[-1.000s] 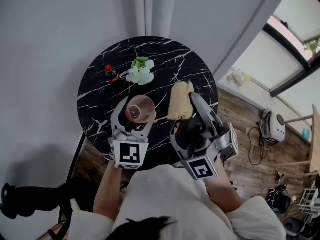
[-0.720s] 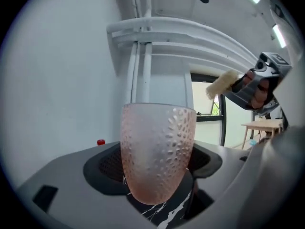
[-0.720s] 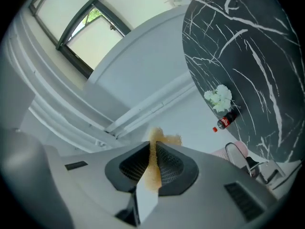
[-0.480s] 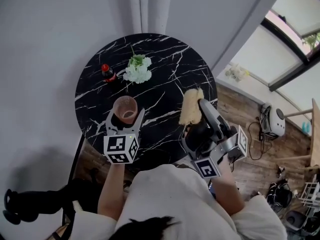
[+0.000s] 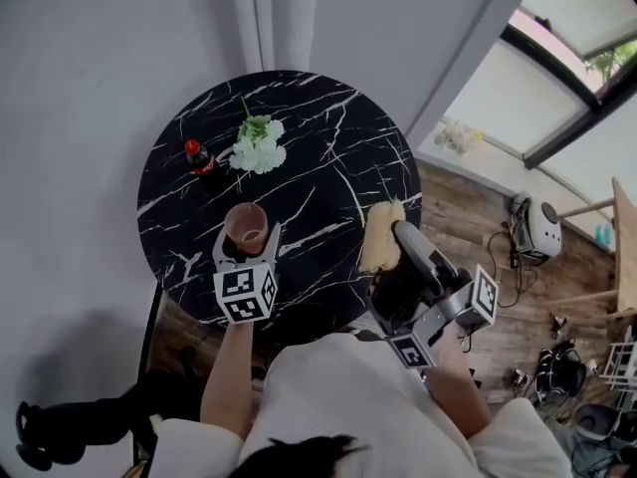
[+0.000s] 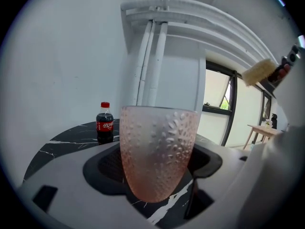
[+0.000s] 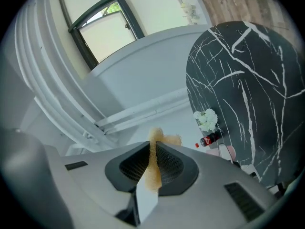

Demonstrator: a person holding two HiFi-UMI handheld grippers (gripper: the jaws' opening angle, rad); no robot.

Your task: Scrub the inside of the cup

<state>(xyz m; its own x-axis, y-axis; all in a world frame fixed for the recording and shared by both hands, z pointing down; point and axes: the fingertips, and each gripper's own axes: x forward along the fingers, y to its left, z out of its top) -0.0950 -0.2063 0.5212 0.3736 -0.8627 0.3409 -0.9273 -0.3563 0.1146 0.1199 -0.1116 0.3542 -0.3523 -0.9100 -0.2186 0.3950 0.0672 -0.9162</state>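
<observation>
Cup (image 5: 246,225), upright, clamped in left gripper (image 5: 246,243) at table's (image 5: 318,137) seven o'clock, mouth presented for scrubbing; sponge (image 5: 380,235) pinched in right gripper (image 5: 396,237), four o'clock, apart.

Cola btl (image 5: 198,157) near white flowers (image 5: 257,148), marble tbl (image 5: 343,152).

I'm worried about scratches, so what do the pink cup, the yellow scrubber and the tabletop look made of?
The cup looks frosted, translucent pink with raised dimples: glass or plastic, can't tell which. The scrubber seems soft yellow sponge or loofah, squashed thin where pinched. The tabletop is smooth black with white veins: marble or marble-look.
</observation>
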